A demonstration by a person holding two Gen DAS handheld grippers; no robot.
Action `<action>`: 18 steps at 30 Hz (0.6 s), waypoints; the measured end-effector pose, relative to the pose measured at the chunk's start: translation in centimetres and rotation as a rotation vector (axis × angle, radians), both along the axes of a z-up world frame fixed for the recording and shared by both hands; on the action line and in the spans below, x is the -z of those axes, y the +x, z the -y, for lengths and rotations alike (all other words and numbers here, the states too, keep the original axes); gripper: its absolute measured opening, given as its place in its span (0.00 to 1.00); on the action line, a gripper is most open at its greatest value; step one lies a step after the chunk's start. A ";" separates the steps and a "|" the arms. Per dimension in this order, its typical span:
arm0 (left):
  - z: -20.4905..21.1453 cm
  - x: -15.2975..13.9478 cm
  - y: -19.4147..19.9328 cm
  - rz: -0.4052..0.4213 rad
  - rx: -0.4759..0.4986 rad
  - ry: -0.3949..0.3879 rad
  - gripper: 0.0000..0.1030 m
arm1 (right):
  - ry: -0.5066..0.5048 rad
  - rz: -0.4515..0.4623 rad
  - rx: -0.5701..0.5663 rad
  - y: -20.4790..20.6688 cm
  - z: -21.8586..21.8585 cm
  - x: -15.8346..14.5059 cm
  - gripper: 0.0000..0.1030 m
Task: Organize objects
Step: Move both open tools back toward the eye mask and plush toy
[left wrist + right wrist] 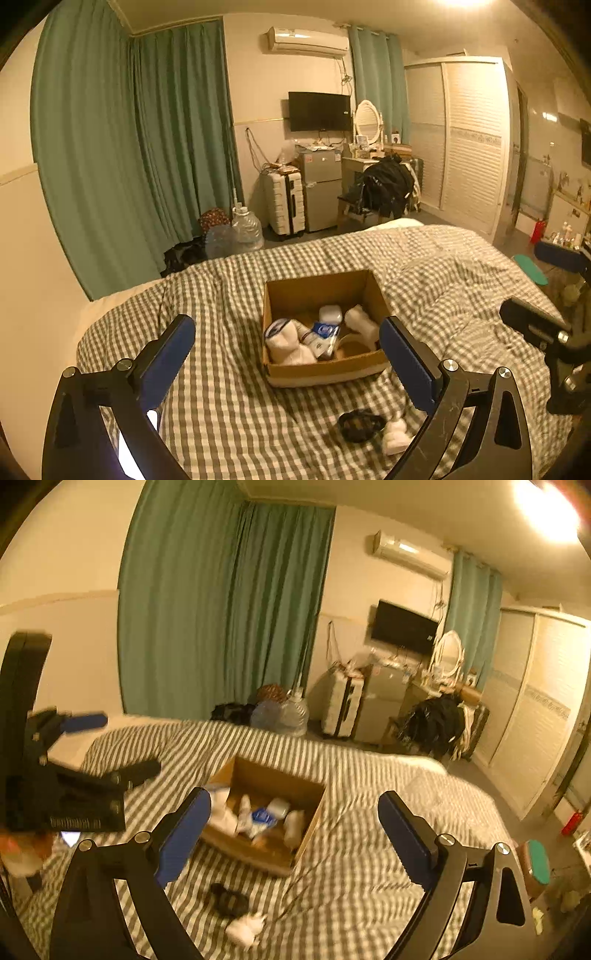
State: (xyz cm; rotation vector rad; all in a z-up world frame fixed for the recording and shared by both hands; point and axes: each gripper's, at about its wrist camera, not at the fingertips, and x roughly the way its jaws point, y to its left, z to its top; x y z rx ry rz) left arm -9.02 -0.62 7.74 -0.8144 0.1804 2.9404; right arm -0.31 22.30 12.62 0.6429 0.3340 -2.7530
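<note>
An open cardboard box [364,291] sits on the checked bed cover [229,402]. It holds white socks [288,345], a white earbud case [330,314], a blue-and-white packet [325,330] and another white roll [360,319]. In front of the box lie a dark crumpled item [360,426] and a small white sock [395,435]. My left gripper [286,354] is open and empty above the bed, just before the box. My right gripper [293,834] is open and empty, held above the box [266,775]; the dark item [229,899] and white sock [245,928] lie below it.
The right gripper shows at the right edge of the left wrist view [539,325]. Beyond the bed stand water jugs [245,227], a white suitcase [284,201], a small fridge [321,188], a chair with dark clothes [384,188] and a wardrobe [469,140]. Green curtains [129,147] hang at left.
</note>
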 end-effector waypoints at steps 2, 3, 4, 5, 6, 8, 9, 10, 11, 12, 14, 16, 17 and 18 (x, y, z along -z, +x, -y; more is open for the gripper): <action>0.1 2.0 0.2 0.017 -0.013 0.003 1.00 | 0.010 0.017 0.009 -0.1 -0.4 2.1 0.89; 0.0 2.8 0.3 0.025 -0.022 0.004 1.00 | 0.014 0.029 0.011 -0.3 -0.4 3.0 0.89; 0.2 4.0 0.5 0.035 -0.037 0.005 1.00 | 0.015 0.045 0.013 -0.4 -0.4 4.3 0.90; 0.3 5.2 0.8 0.043 -0.056 0.006 1.00 | 0.017 0.057 0.016 -0.5 -0.3 5.1 0.89; 0.4 6.7 1.0 0.058 -0.075 0.007 1.00 | 0.019 0.069 0.019 -0.6 -0.3 6.1 0.89; 0.6 9.7 1.3 0.092 -0.106 0.015 1.00 | 0.029 0.103 0.026 -0.9 -0.2 8.7 0.89; 0.7 11.0 1.3 0.106 -0.120 0.018 1.00 | 0.035 0.118 0.028 -1.1 -0.3 9.6 0.89; 0.7 12.5 1.3 0.123 -0.130 0.022 1.00 | 0.044 0.142 0.025 -1.3 -0.2 11.1 0.89; 0.6 13.9 1.1 0.148 -0.132 0.022 1.00 | 0.054 0.174 0.023 -1.6 0.0 12.6 0.89; 0.5 15.3 0.8 0.184 -0.126 0.012 1.00 | 0.060 0.204 0.023 -1.9 0.2 13.9 0.89; 0.1 17.5 0.3 0.231 -0.128 -0.010 1.00 | 0.065 0.286 0.017 -2.6 0.4 16.8 0.89; -0.2 19.3 0.0 0.257 -0.124 -0.025 1.00 | 0.083 0.341 0.015 -3.1 0.7 19.1 0.89; -0.3 20.1 0.0 0.269 -0.113 -0.026 1.00 | 0.091 0.360 0.010 -3.4 0.9 20.1 0.89; -0.4 20.6 -0.1 0.276 -0.109 -0.032 1.00 | 0.101 0.383 0.005 -3.6 1.2 21.1 0.89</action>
